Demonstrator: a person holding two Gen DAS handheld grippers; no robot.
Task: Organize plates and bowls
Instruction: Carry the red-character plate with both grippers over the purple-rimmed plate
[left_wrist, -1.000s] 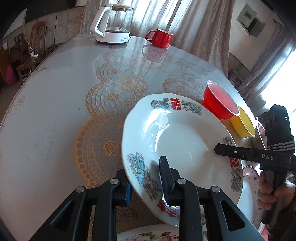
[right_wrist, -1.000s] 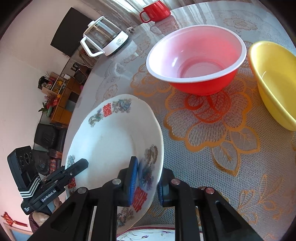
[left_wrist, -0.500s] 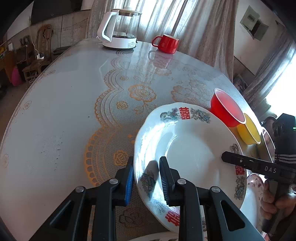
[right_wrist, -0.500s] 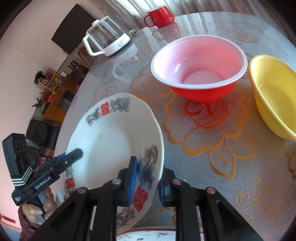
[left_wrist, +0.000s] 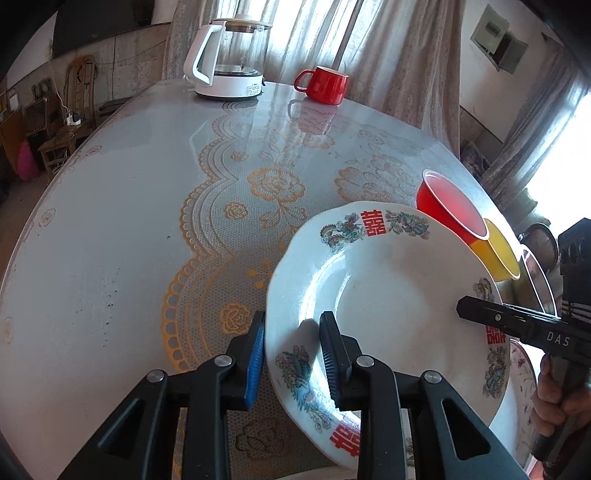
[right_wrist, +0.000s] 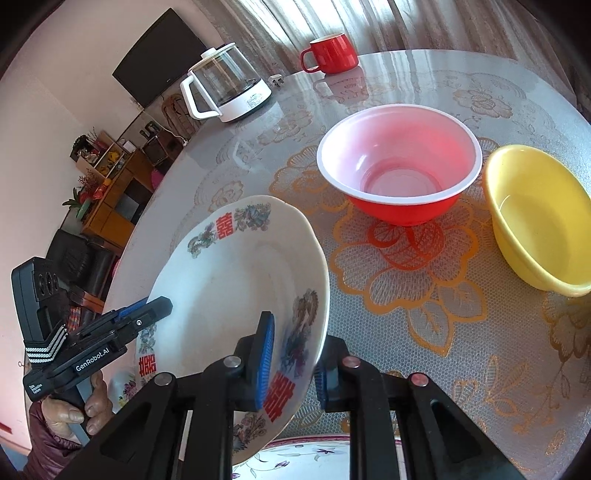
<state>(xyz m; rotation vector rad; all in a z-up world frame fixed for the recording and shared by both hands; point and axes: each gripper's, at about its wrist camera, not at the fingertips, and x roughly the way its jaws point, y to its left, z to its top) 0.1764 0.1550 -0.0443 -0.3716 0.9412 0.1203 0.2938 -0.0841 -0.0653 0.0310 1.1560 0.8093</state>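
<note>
A white plate with red characters and bird motifs (left_wrist: 384, 295) (right_wrist: 236, 291) is held tilted above the table, between both grippers. My left gripper (left_wrist: 291, 354) straddles its left rim with a visible gap between the blue left pad and the rim. My right gripper (right_wrist: 291, 354) is shut on the opposite rim and also shows in the left wrist view (left_wrist: 517, 325). A red bowl (right_wrist: 399, 166) (left_wrist: 450, 210) and a yellow bowl (right_wrist: 535, 218) (left_wrist: 498, 254) sit beyond. A floral plate (right_wrist: 332, 454) lies below.
A glass kettle on a white base (left_wrist: 229, 62) (right_wrist: 225, 88) and a red mug (left_wrist: 325, 85) (right_wrist: 332, 53) stand at the far edge of the round lace-covered table (left_wrist: 129, 221). Curtains hang behind.
The plate has shifted right and lifted. My left gripper's jaws have widened around the rim, and both views have risen and tilted back.
</note>
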